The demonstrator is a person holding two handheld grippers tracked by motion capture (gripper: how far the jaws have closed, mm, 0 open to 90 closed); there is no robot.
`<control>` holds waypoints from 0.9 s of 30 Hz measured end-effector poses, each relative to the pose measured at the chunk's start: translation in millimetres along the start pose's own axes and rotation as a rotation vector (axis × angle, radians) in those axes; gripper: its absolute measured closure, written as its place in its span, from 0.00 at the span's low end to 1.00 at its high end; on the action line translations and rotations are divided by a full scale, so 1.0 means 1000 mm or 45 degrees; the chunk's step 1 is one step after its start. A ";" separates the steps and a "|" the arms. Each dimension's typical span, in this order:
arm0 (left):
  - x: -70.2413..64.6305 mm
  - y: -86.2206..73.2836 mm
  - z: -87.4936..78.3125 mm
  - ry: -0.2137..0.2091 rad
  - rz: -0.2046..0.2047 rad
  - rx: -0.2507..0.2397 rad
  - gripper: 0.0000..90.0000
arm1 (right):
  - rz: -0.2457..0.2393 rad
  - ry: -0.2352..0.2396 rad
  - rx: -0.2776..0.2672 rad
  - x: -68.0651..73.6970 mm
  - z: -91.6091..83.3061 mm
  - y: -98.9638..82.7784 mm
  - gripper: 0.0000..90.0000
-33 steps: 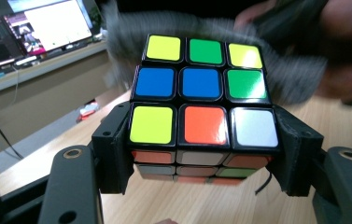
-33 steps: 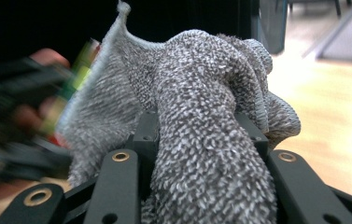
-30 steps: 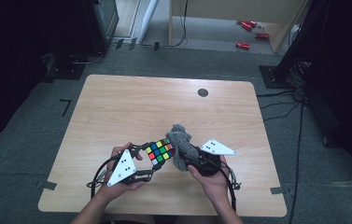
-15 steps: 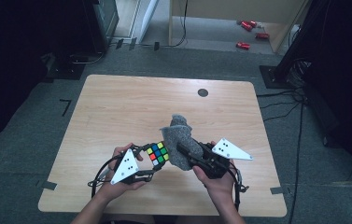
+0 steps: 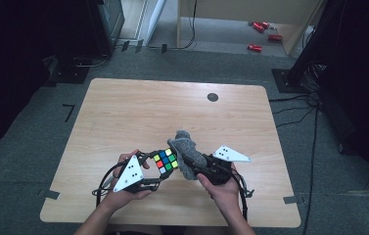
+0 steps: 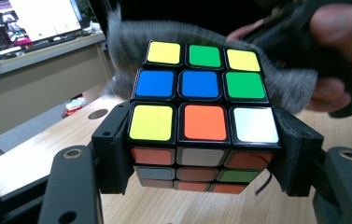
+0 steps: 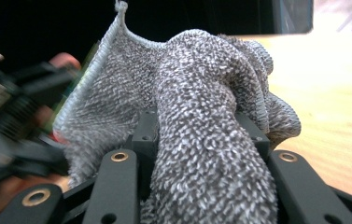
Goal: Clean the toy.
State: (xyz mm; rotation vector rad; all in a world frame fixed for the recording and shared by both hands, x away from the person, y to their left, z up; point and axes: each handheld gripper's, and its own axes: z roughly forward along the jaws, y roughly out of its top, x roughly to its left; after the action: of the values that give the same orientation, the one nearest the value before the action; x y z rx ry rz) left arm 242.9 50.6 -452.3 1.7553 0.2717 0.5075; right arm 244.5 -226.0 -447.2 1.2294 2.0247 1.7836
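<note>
A scrambled puzzle cube (image 5: 166, 160) (image 6: 200, 116) is held above the table's near edge, clamped on both sides by the black jaws of my left gripper (image 5: 158, 169) (image 6: 201, 154), which is shut on it. A grey terry cloth (image 5: 186, 151) (image 7: 197, 126) is bunched between the jaws of my right gripper (image 5: 196, 166) (image 7: 197, 135), shut on it. The cloth lies against the cube's far and right side; in the left gripper view it rises behind the cube (image 6: 285, 84). A person's hand holds each gripper.
The wooden table (image 5: 138, 112) has a small dark round mark (image 5: 213, 97) near its far edge. Red items (image 5: 254, 47) lie on the floor beyond. Cables trail from both grippers near the table's front edge.
The cube and the cloth stay pressed together near the front edge. The right gripper has shifted slightly right and the cloth has moved a little over the cube.
</note>
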 end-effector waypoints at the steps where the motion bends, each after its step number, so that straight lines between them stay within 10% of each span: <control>1: 0.001 0.000 -0.001 0.003 -0.008 -0.010 0.38 | -0.008 -0.014 0.019 -0.002 0.001 -0.001 0.68; 8: 0.019 0.001 -0.011 0.024 -0.223 -0.131 0.38 | 0.012 -0.105 0.060 -0.014 0.001 -0.006 0.68; 14: 0.030 -0.002 -0.016 0.022 -0.371 -0.206 0.38 | -0.016 0.048 -0.046 -0.002 0.006 -0.007 0.68; 27: 0.032 -0.002 -0.016 -0.042 -0.442 -0.234 0.38 | -0.429 0.156 0.026 0.034 0.028 -0.025 0.69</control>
State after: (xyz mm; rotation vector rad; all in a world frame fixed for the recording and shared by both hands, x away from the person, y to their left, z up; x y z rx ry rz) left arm 263.5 79.4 -445.5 1.4960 0.4809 0.2428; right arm 228.4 -181.1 -464.3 0.7406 2.1646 1.7124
